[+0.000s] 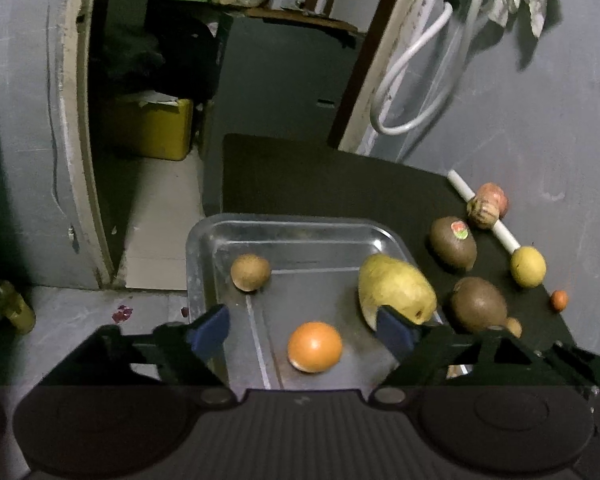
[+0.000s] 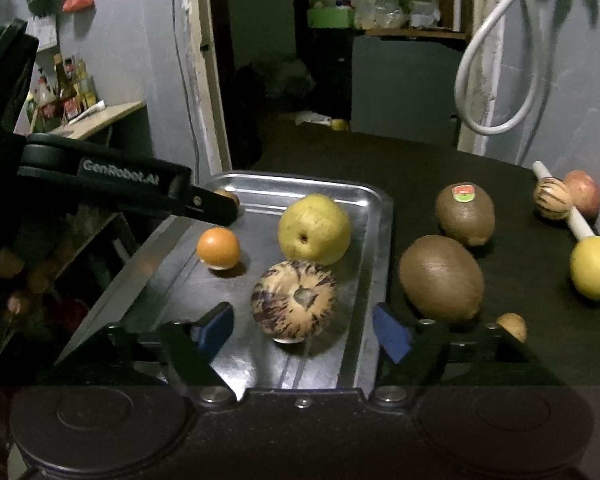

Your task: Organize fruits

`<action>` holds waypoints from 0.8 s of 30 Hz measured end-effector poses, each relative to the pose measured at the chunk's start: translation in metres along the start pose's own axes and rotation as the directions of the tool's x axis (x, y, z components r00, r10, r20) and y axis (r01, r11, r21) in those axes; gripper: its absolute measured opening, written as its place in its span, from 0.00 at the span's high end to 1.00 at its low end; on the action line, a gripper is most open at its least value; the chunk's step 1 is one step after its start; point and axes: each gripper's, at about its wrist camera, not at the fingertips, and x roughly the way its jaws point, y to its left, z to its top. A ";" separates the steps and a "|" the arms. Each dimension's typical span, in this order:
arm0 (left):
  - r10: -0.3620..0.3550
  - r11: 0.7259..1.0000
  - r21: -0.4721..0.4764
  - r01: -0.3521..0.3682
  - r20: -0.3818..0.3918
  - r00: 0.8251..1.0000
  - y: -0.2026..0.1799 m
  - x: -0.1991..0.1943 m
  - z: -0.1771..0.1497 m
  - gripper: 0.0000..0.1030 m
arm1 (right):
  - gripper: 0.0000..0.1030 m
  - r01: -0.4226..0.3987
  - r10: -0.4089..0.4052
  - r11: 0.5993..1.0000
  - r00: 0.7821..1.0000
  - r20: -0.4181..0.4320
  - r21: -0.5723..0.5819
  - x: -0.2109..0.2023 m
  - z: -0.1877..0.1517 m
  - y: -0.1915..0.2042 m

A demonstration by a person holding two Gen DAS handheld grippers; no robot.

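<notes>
A dim grey-walled room holds a dark surface [image 2: 420, 152] carrying a metal tray [image 2: 376, 240]. The right gripper [image 2: 302, 330] hovers with jaws wide around the striped melon [image 2: 294, 300], which appears to rest in the tray; backing straight out would avoid nudging it. The left gripper [image 1: 302, 330], jaws wide and empty, hangs above the orange [image 1: 315, 346]. At 2 o'clock on the surface, the stickered kiwi [image 2: 465, 214] waits; its label is unreadable. The left gripper's arm reads "GenRobot.AI".

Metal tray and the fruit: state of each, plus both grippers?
Metal tray: upright, holding fruit.
Orange round fruit: in tray.
Yellow pear: in tray.
Striped round melon: in tray, ungripped.
Two brown kiwis: on black mat.
Left gripper: open.
Right gripper: open.
</notes>
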 end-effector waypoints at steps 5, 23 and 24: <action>-0.015 0.999 -0.034 0.015 0.009 1.000 -0.011 -0.013 0.002 0.02 | 0.06 0.028 -0.030 0.998 0.999 0.035 0.056 -0.026 -0.006 -0.014; -0.120 0.963 0.232 0.136 -0.080 0.990 -0.110 -0.027 -0.029 0.01 | 0.01 0.233 -0.224 0.955 0.972 -0.066 0.184 -0.123 -0.101 -0.095; -0.124 0.960 0.241 0.142 -0.087 0.988 -0.113 -0.027 -0.031 0.01 | 0.01 0.239 -0.229 0.953 0.971 -0.072 0.188 -0.127 -0.106 -0.098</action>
